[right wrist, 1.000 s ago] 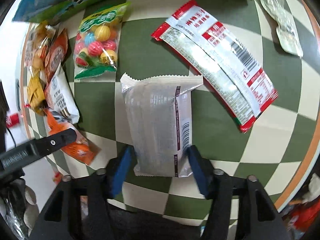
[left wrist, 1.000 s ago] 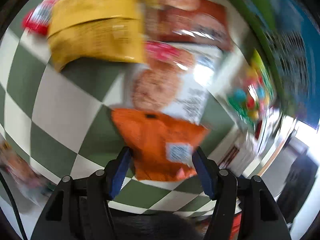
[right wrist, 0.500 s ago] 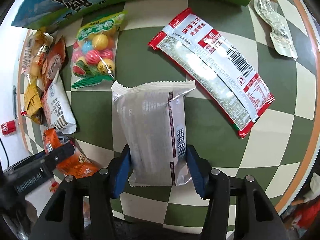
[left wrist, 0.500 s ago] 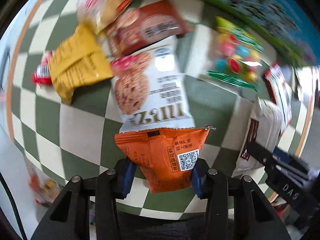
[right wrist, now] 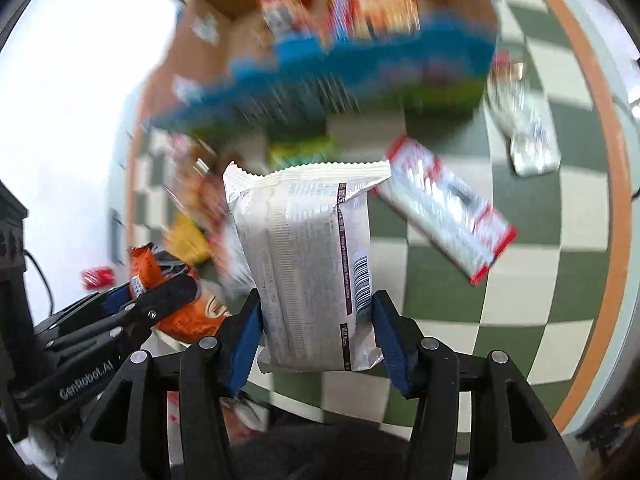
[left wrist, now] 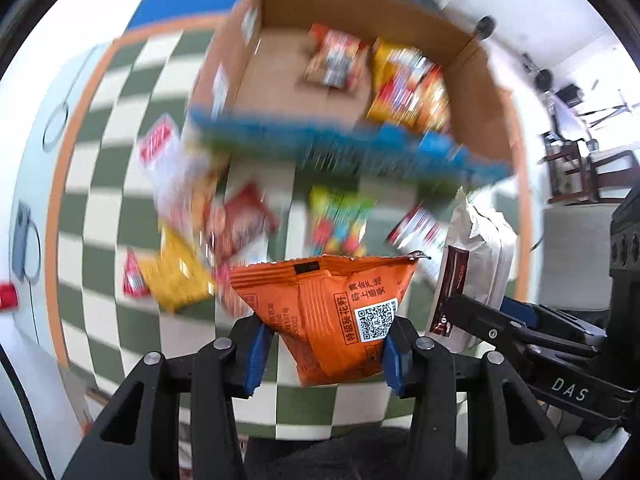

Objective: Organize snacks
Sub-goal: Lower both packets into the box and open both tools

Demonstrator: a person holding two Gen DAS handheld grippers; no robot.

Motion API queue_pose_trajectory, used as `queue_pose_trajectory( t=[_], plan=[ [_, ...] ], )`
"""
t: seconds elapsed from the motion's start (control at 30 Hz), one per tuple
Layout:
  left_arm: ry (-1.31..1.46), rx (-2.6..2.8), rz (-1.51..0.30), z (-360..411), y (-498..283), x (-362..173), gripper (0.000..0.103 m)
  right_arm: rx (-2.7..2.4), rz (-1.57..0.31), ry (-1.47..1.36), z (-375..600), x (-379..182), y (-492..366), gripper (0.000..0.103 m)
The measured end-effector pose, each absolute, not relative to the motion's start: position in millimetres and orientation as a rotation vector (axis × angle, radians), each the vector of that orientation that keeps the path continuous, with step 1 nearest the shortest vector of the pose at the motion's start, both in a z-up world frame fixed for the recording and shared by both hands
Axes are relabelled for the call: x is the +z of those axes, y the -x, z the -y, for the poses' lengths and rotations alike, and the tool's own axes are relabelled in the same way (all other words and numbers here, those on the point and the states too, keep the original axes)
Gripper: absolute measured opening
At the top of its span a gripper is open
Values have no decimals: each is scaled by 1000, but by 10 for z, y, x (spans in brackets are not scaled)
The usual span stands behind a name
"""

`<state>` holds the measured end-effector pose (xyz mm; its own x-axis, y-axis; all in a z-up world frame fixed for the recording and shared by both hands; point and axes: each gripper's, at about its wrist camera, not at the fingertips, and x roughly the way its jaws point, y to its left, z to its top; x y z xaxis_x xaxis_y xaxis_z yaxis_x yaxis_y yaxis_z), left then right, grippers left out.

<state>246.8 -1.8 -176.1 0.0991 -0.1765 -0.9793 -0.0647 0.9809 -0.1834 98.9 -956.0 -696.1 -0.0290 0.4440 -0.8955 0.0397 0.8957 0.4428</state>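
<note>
Left gripper (left wrist: 326, 354): closed on the orange snack packet (left wrist: 332, 312); both blue pads press the packet's lower sides.
Orange snack packet: held clear of the table, crimped top edge pointing away from the camera, QR code on the facing side. In the right wrist view it shows at lower left (right wrist: 146, 276), clamped in the other tool.
Right gripper (right wrist: 316, 340): closed on the white snack packet (right wrist: 308, 260); blue pads clamp its lower sides.
White snack packet: held off the table, serrated top edge away from the camera, barcode on its right side. In the left wrist view it appears at right (left wrist: 476, 268).
Cardboard box (left wrist: 280, 80): open, with a blue printed front wall, standing on the far part of the table; several snack bags lie inside, blurred.
Checkered table (right wrist: 520, 320): green and white squares, orange rim.
Red-and-white long packet (right wrist: 444, 208): flat on the table, right of the white packet.
Yellow bag (left wrist: 176, 276): on the table, left of the orange packet.
Colourful candy bag (left wrist: 340, 224): on the table between box and grippers, blurred.
</note>
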Motion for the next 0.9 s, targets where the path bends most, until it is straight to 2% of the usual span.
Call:
queue_pose_trajectory(
  t=[0.17,0.3,0.57,0.9],
  plan=[
    [138,-94,-1404,-123,-3075,-1393,44,385,-1463,-455,9931,-6419,-1471,57],
    [89,-62,-1414,-256,-3618,-1462,44,367,-1406,-432,10201,-6252,-1921,57],
    [38,-43,-1609,-385,-4480,-2123,44,331,-1475,-411,9930,-6774,-2683,57],
    [64,-59,-1770,-465,-4657,-2795,45,300,-1611,-351,9658,-7493,-3039,57]
  ],
)
